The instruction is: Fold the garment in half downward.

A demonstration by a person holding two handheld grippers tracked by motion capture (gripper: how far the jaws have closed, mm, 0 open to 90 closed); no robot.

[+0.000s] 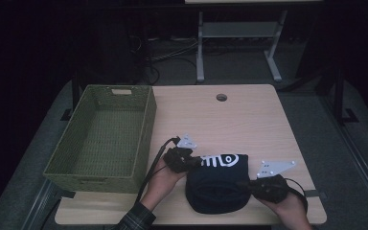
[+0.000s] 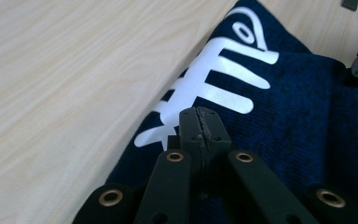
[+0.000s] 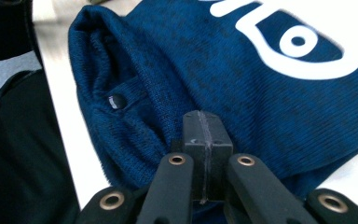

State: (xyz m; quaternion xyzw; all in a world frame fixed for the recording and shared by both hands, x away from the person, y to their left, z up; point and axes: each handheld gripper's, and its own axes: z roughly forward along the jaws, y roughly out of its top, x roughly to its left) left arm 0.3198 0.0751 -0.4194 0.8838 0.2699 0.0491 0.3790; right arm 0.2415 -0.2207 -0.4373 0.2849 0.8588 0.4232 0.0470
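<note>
A folded dark blue knitted garment (image 1: 218,184) with a white fish-bone print lies near the front edge of the wooden table (image 1: 249,120). My left gripper (image 1: 197,162) is at its left edge beside the print; its pads (image 2: 199,112) are pressed together on the cloth (image 2: 298,107). My right gripper (image 1: 243,183) is at the garment's right side. Its jaws (image 3: 204,114) are shut on a fold of the knit (image 3: 242,93), near a dark snap button (image 3: 116,101). A hand holds each gripper from below.
A green woven basket (image 1: 146,129) stands empty along the table's left side, close to my left hand. A round cable hole (image 1: 221,97) is near the far edge. Bare wood lies behind the garment. The legs of another table stand on the floor beyond.
</note>
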